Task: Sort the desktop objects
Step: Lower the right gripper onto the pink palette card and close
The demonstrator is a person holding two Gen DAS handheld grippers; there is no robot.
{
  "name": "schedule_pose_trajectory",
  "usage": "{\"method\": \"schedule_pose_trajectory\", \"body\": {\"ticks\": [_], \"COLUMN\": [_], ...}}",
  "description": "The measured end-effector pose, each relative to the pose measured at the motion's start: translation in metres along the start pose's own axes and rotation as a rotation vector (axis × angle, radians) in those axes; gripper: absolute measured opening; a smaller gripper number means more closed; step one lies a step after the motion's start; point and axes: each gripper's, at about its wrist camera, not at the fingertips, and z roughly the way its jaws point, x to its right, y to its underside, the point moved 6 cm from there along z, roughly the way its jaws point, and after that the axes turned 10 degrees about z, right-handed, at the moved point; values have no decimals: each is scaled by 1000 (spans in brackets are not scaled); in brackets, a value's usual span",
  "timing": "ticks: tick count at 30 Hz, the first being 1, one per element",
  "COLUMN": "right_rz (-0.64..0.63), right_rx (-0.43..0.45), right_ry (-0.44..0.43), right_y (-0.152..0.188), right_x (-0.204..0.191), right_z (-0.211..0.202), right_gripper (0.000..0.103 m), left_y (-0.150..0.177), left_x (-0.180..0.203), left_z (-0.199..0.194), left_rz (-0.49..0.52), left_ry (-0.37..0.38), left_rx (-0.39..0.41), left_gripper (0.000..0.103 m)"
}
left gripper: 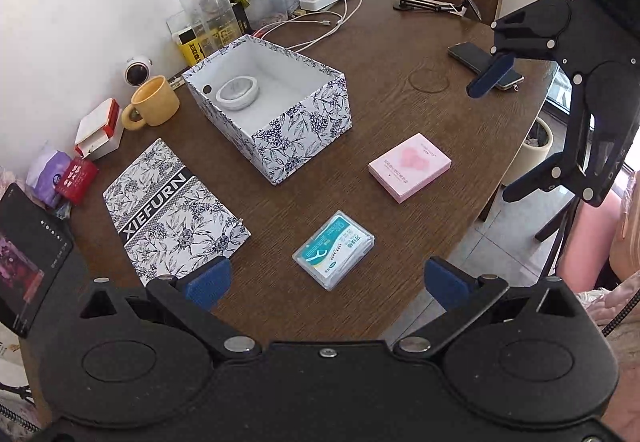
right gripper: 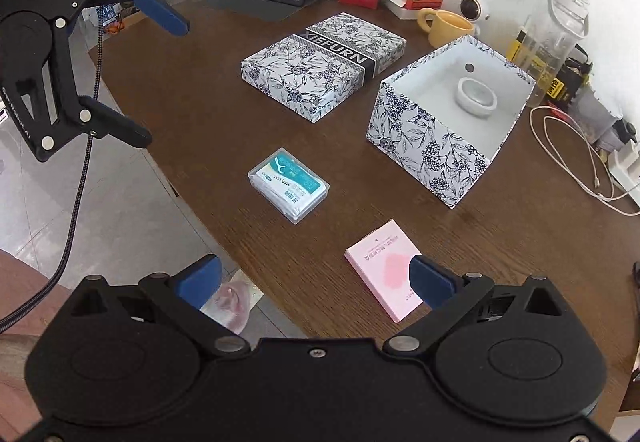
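Left gripper (left gripper: 326, 282): I hold it above the table's near edge, fingers spread wide, nothing between them.
Lid (left gripper: 174, 207): the floral "XIEFURN" lid lies flat just ahead of my left finger, beside the box rather than on it.
Floss-pick case (left gripper: 334, 250): the clear plastic case lies on the table (left gripper: 400, 25), just ahead of the gap between my left fingers.
Storage box (left gripper: 268, 105): open, further ahead of the left fingers; a white round dish (left gripper: 238, 91) sits inside on its floor.
Pink box (right gripper: 386, 268): flat on the table, partly under my right finger pad.
Right gripper (right gripper: 316, 278): fingers spread, empty, hovering over the table edge.
Step in hand: I judge one item is in the box, two lie loose outside, neither gripper has committed.
Next move: closing on a flat case calls for lowering until the fingers straddle its short sides.
In the way: little. The yellow mug (left gripper: 154, 101), cable (left gripper: 340, 15) and phone (left gripper: 478, 63) sit beyond; the box's tall wall needs clearing on the carry.
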Motion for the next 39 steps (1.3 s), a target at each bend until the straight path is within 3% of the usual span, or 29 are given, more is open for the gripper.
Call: {"method": "schedule_pose_trajectory", "body": {"ticks": [5,10,19,30,39], "right_rz": [-71,-226,-354,-379,-401], "right_rx": [28,4,-123,-277,-357], "right_ry": [14,37,-14,-112,-158], "right_y": [6,19,13,11,13], "right_x": [8,32,56,77,84], "right_z": [11,58,146,169,168], "right_gripper": [101,101,96,95,92], "left_y": [-1,-4,-9,-15,-19], "left_x": [0,5,13,13,10], "left_z": [4,18,60,103,105], "left_rz": [-39,-21,12,29,13], "left_ry": [7,36,84,166,179], "left_rx": [44,92,116,93,77], "left_gripper": [103,103,103,103,103]}}
